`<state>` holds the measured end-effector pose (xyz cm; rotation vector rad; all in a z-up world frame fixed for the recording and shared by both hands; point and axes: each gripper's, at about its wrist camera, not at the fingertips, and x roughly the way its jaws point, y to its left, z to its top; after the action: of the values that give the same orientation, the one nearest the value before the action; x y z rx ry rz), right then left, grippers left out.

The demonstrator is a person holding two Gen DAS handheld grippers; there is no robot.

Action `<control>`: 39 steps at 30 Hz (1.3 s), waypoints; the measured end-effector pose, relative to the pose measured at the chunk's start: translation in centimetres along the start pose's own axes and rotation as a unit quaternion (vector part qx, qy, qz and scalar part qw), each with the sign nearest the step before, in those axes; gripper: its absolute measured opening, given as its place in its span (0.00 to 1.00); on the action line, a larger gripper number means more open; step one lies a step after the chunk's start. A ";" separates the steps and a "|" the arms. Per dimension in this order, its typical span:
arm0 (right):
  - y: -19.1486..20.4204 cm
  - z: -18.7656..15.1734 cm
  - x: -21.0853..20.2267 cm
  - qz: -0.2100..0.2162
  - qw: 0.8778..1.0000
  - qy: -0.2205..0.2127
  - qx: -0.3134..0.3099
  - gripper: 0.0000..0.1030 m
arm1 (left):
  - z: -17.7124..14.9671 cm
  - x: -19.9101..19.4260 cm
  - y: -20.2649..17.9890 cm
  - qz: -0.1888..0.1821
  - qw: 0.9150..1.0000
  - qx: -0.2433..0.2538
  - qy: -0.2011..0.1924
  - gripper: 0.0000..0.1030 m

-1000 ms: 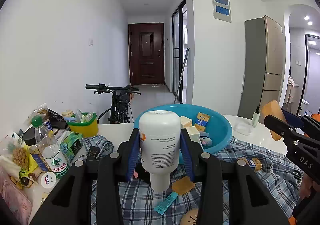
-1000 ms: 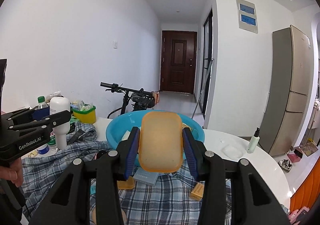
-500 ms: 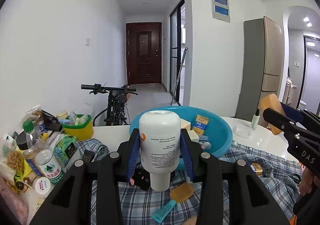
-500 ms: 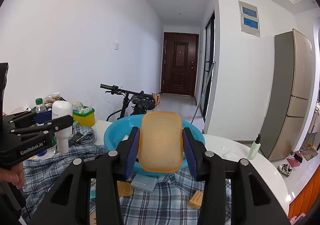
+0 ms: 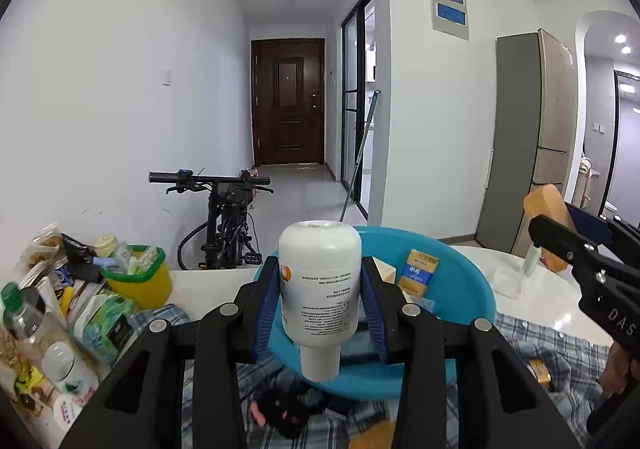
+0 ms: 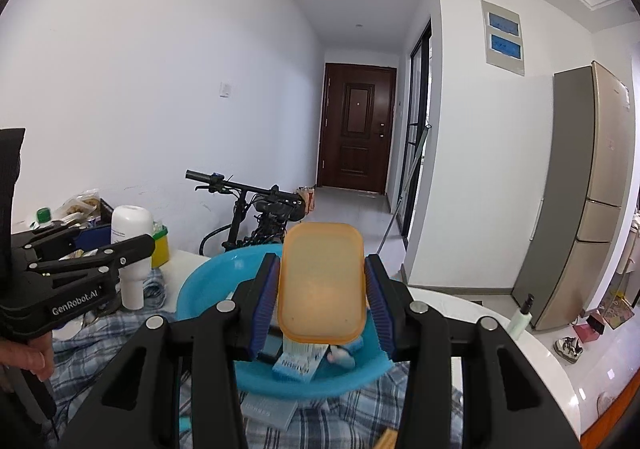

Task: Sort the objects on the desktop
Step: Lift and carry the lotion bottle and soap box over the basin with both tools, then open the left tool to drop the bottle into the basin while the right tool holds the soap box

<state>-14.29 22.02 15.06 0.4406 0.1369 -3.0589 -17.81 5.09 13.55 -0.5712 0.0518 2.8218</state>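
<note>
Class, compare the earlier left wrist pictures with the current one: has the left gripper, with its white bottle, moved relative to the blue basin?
Yes. The left gripper, shut on the white bottle, has come closer to the blue basin; the bottle's cap now overlaps its near rim.

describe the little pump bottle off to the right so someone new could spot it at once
Start at the tall grey-and-gold fridge on the right, then drop to the bare white round tabletop in front of it. Near its edge stands a slim pale green pump bottle with a black nozzle, upright and alone, away from the blue plastic basin and the checked cloth.
</note>
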 end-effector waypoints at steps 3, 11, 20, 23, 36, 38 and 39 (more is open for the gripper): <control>-0.5 0.4 1.7 0.004 1.000 0.003 0.008 0.41 | 1.2 1.9 0.2 -0.010 1.000 -0.008 -0.003 0.40; -1.7 2.7 6.3 -0.003 1.000 -0.013 0.026 0.41 | 4.2 7.2 -0.3 -0.018 1.000 -0.002 -0.021 0.40; -2.7 3.4 11.2 -0.006 0.999 -0.011 0.045 0.41 | 4.8 12.0 0.0 -0.027 1.000 -0.011 -0.009 0.40; -3.1 3.4 12.2 -0.005 0.998 -0.012 0.056 0.41 | 4.9 12.7 0.4 -0.021 0.999 -0.027 -0.004 0.40; -3.2 3.2 13.3 -0.008 0.999 -0.001 0.051 0.41 | 4.1 14.3 1.3 -0.018 0.999 -0.027 0.028 0.40; -3.1 3.1 13.6 -0.008 0.999 0.006 0.048 0.41 | 3.8 15.1 1.5 -0.028 0.998 -0.035 0.052 0.40; -3.0 3.1 13.7 -0.007 0.999 0.008 0.047 0.41 | 3.7 15.5 1.6 -0.032 0.997 -0.038 0.063 0.40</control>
<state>-28.50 24.28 14.34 0.4707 -0.0050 -3.0858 -33.42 7.74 10.96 -0.7550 -0.0490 2.7323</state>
